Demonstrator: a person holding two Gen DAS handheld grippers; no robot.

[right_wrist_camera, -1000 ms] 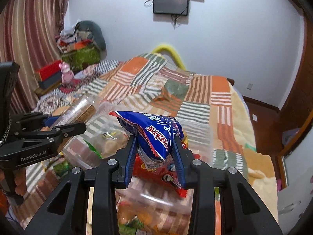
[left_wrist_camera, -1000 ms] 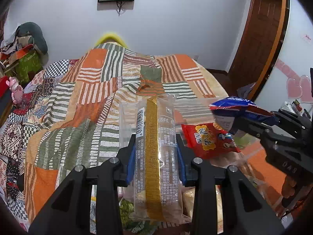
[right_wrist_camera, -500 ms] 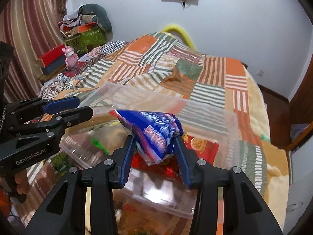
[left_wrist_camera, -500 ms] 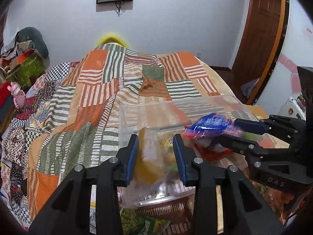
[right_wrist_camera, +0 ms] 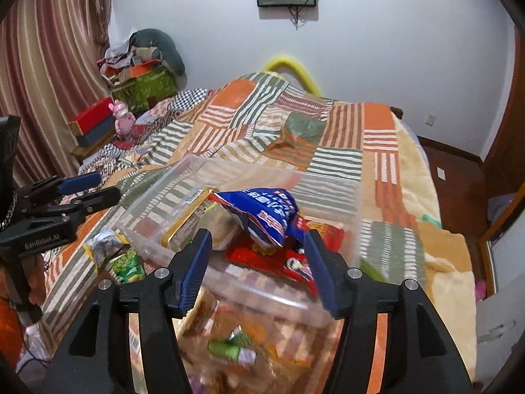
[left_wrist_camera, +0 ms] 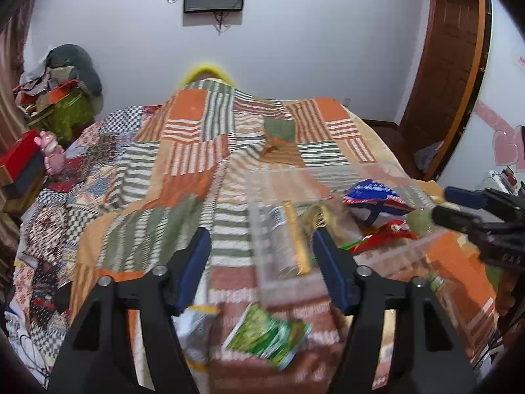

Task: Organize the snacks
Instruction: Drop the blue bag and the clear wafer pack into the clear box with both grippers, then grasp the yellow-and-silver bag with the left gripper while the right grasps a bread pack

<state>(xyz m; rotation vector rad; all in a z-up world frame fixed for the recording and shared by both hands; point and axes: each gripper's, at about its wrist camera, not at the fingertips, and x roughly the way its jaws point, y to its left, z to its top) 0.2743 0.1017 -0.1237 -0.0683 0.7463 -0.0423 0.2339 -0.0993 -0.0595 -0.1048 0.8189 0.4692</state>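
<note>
left gripper point(left_wrist_camera: 259, 259) gaping wide, having just dropped gold-striped cracker sleeve point(left_wrist_camera: 282, 239) into clear bin point(right_wrist_camera: 249, 177) | right gripper point(right_wrist_camera: 256, 256) standing wide, blue snack bag point(right_wrist_camera: 262, 213) released, resting in bin | green packets point(left_wrist_camera: 267, 336) lying loose on bed, likely next

From my seat, the clearest lettering is "GenRobot.AI" in pale print on the black body of the left gripper point(right_wrist_camera: 88, 190), out at nine o'clock in the right wrist view. The blue snack bag point(right_wrist_camera: 262, 213), near the centre of that view, carries white East Asian characters I can't make out. In the left wrist view, the right gripper point(left_wrist_camera: 459, 205) at three o'clock bears pale letters, too blurred to read. The clear-wrapped packet point(left_wrist_camera: 282, 239) at centre shows fine print and a barcode, illegible.
</note>
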